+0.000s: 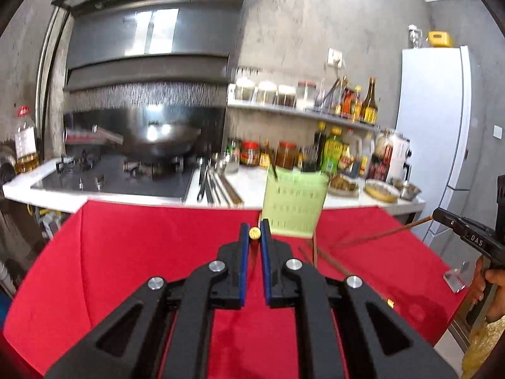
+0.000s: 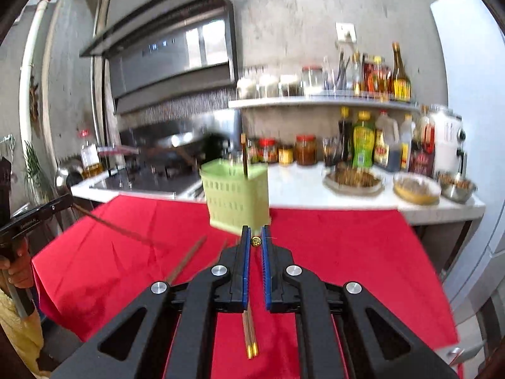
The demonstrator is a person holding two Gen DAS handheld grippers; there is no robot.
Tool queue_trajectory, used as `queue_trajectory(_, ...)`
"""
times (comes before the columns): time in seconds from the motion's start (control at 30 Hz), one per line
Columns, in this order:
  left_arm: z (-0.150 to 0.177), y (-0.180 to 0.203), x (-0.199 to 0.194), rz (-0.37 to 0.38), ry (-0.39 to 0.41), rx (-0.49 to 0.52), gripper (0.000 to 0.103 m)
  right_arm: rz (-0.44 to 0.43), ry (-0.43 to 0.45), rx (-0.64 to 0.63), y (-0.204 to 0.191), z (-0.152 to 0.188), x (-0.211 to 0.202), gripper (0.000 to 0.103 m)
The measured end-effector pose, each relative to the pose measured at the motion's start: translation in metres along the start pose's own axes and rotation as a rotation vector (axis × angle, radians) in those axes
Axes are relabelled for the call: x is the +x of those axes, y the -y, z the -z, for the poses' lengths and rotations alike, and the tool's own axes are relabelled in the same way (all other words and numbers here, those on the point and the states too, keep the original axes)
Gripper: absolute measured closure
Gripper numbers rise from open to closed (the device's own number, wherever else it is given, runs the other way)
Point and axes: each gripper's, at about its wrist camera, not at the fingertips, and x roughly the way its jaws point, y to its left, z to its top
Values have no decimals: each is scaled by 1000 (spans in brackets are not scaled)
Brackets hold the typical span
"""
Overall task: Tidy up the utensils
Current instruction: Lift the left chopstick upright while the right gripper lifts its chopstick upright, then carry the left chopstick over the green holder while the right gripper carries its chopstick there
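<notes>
Red cloth (image 1: 126,252): covers the table in front of the white kitchen counter (image 2: 303,186).

Green slotted utensil holder (image 2: 236,199): stands upright at the cloth's far edge, one chopstick (image 2: 244,154) standing in it.

Left gripper (image 1: 254,233): jaws closed on a chopstick seen end-on, its gold cap (image 1: 254,233) between the blue pads, just before the holder.

Right gripper (image 2: 256,240): jaws closed on a second gold-capped chopstick (image 2: 256,241).

Loose chopsticks (image 2: 251,338): a pair lies on the cloth below the right gripper; others (image 1: 328,260) lie beside the holder.
</notes>
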Motion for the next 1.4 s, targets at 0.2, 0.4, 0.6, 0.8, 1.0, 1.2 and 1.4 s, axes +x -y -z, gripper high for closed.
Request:
queue_trajectory(0.2, -21, 2, -2, 6, 28, 22, 96, 11, 44, -47, -6, -31, -9, 96)
queue_trajectory(0.4, -24, 5, 6, 17, 19, 41, 96, 25, 36, -66, -9, -40, -1, 96)
queue_trajectory(0.6, -26, 6, 20, -1, 19, 57, 96, 40, 22, -42, -3, -38, 15, 95)
queue_trajectory(0.8, 1, 9, 62, 3, -126, 74, 96, 21, -100, -20, 2, -12, 57, 96)
queue_trajectory(1.0, 21, 9, 78, 2, -170, 80, 97, 32, -129, -28, -3, 4, 72, 96)
queue_trajectory(1.2, 10, 11, 70, 19, -148, 84, 97, 32, -129, -22, -2, 2, 73, 96)
queue_trajectory(1.4, -25, 17, 69, 40, -112, 91, 97, 47, -87, -6, 8, -20, 73, 96)
